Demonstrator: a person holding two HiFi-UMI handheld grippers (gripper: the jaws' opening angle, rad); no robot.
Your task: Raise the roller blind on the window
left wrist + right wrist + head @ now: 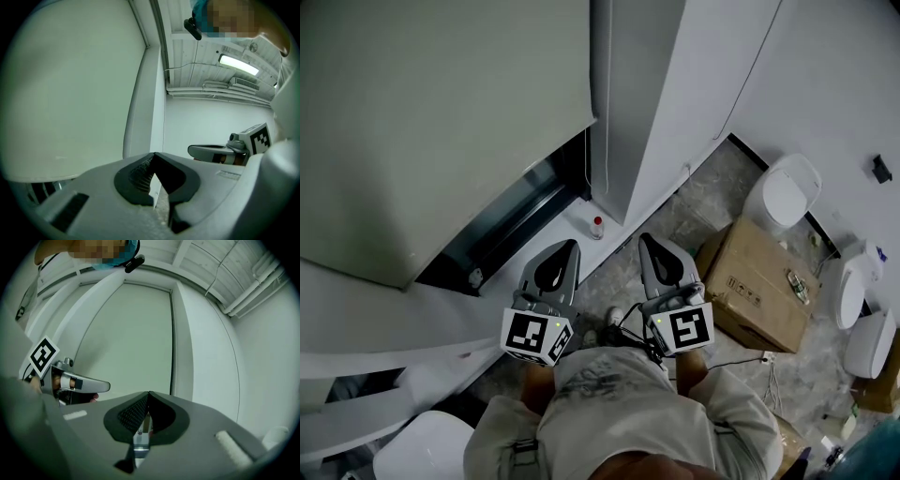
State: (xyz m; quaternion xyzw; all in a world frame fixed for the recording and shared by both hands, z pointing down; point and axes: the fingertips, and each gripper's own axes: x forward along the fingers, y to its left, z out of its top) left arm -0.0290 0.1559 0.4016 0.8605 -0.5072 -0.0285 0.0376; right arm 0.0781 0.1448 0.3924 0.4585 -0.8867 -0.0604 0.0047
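1. Roller blind [441, 131] hangs flat over the window at upper left of the head view, ahead of both grippers.
2. Blind's bottom edge is its long line; it runs level along the window width and shows in the head view as a diagonal from lower left to upper right. A dark strip of window frame [502, 230] shows under that edge.
3. In both gripper views the blind sheet stands upright, with its side edge vertical against the white frame.
4. Cardboard box [750, 300] sits on the floor at right with its flaps closed, so its contents are not visible. A small metal item [798, 286] lies on its top.
5. Small red-capped bottle [597, 226] stands on the white sill [581, 214]; I cannot tell what is in it.
6. Left gripper [570, 246] has its jaws closed together with nothing between them.
7. Right gripper [649, 240] has its jaws closed together and is empty, side by side with the left one.
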